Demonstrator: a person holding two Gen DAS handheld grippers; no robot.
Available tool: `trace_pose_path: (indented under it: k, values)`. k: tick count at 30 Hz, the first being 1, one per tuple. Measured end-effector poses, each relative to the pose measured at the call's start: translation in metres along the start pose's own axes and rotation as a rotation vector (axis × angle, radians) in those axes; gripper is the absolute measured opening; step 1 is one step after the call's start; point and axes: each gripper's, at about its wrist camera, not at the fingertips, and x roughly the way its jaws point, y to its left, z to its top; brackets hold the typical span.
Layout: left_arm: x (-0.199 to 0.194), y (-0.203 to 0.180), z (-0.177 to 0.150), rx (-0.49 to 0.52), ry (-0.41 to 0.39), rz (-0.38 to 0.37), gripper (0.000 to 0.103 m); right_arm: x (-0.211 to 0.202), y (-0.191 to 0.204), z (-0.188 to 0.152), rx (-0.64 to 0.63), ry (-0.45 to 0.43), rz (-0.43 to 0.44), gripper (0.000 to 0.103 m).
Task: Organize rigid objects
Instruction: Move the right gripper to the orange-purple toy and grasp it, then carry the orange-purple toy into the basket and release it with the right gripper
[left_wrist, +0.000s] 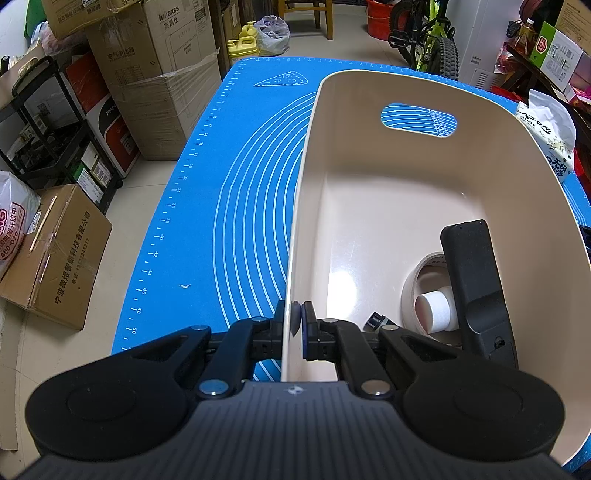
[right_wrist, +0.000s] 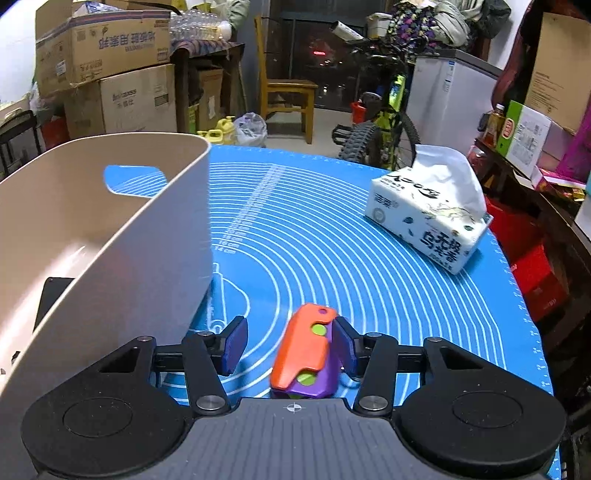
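Observation:
A beige plastic bin (left_wrist: 369, 192) stands on the blue mat (left_wrist: 229, 192). My left gripper (left_wrist: 297, 321) is shut on the bin's near-left wall, one pad on each side. Inside the bin lie a black remote (left_wrist: 476, 284), a roll of tape (left_wrist: 417, 280) with a white cap (left_wrist: 434, 308) in it, and a small dark object (left_wrist: 376, 321). In the right wrist view an orange, purple and green toy (right_wrist: 304, 356) lies on the mat (right_wrist: 369, 266) between the fingers of my right gripper (right_wrist: 290, 341). The right pad (right_wrist: 343, 341) is close against it; the left pad (right_wrist: 234, 343) stands apart.
A tissue pack (right_wrist: 428, 218) sits at the mat's far right. The bin (right_wrist: 110, 229) rises just left of the right gripper. Cardboard boxes (left_wrist: 155, 85), a shelf rack (left_wrist: 55, 129), a bicycle (right_wrist: 384, 125), a chair (right_wrist: 288, 96) and a cluttered side shelf (right_wrist: 532, 147) surround the table.

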Motion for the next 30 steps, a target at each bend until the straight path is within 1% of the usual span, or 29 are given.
trace_pose_path:
  k: [7, 10, 13, 16, 17, 19, 24, 30]
  values:
    - [0.000, -0.001, 0.000, 0.000, -0.001, -0.002, 0.008, 0.009, -0.007, -0.003, 0.025, 0.027, -0.004, 0.061]
    - [0.000, -0.001, 0.000, 0.000, -0.001, -0.002, 0.008, 0.015, -0.010, -0.004, 0.042, 0.057, -0.017, 0.061]
    - [0.000, -0.001, 0.000, 0.000, -0.001, -0.002, 0.008, 0.019, -0.014, -0.006, 0.074, 0.064, -0.011, 0.061]
    - [0.000, -0.002, 0.000, 0.002, -0.001, 0.001, 0.008, 0.021, -0.013, -0.007, 0.077, 0.068, -0.015, 0.061]
    - [0.000, -0.002, 0.000, 0.002, -0.001, 0.001, 0.008, 0.021, -0.012, -0.007, 0.073, 0.068, -0.020, 0.054]
    - [0.000, -0.002, 0.000, 0.002, -0.001, 0.001, 0.008, 0.021, -0.010, -0.007, 0.065, 0.068, -0.036, 0.048]
    - [0.000, -0.002, 0.000, 0.001, -0.001, 0.000, 0.008, 0.017, -0.013, -0.009, 0.076, 0.061, -0.043, 0.048]
    - [0.000, -0.002, -0.001, -0.001, -0.001, -0.002, 0.008, -0.003, -0.018, -0.008, 0.093, 0.014, -0.067, 0.048]
